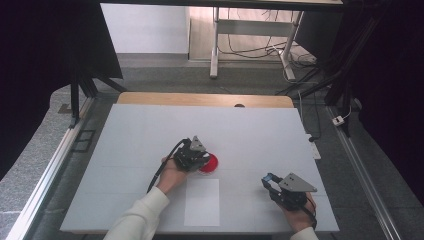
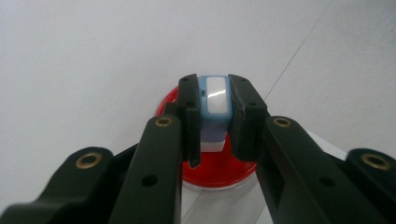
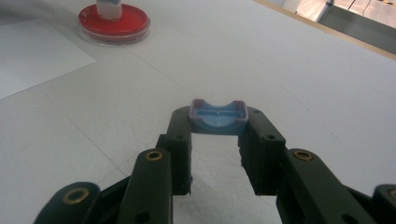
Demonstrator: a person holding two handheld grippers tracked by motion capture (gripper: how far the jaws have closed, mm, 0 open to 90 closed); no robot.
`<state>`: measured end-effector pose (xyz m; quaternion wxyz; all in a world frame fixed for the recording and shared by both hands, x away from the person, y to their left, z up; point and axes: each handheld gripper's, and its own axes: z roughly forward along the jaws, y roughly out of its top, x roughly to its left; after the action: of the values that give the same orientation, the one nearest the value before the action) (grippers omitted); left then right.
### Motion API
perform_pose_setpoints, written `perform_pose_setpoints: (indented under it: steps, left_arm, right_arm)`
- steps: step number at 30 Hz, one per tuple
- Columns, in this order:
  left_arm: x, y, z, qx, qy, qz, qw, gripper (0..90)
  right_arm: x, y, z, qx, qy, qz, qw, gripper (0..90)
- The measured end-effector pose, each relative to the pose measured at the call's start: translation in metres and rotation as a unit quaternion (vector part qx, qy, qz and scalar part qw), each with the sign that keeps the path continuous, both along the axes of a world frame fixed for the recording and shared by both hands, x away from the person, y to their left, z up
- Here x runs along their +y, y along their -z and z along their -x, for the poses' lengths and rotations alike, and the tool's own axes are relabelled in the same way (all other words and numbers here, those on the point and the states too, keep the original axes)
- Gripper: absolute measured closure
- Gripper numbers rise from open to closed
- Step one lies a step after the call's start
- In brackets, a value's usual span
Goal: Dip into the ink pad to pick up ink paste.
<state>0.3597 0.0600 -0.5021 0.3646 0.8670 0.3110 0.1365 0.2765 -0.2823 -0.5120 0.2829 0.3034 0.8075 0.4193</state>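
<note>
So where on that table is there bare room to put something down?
Most of the white table is bare: the whole far half, and the left side beyond the left claw. It is busier near the front, where the red dish, the white sheet and the right claw with its blue cap sit.
</note>
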Motion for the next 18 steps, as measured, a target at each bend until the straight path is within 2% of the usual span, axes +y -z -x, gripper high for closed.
perform_pose_setpoints:
  steps: [6,12,18]
  left_arm:
    - [0.0055,0.0026,-0.0008,0.005,0.001,0.019,0.9998,75.9]
    - [0.0031,0.0022,0.0015,-0.007,0.001,0.011,0.9999,75.8]
    - [0.0047,0.0010,0.0016,-0.006,-0.002,0.021,0.9998,75.7]
  right_arm:
    - [-0.0002,-0.0005,0.0005,-0.002,-0.001,-0.001,1.0000,65.1]
    - [-0.0004,-0.0006,0.0001,-0.002,0.001,0.001,1.0000,65.1]
    - [-0.0019,-0.0012,0.0000,-0.002,0.001,-0.004,1.0000,65.1]
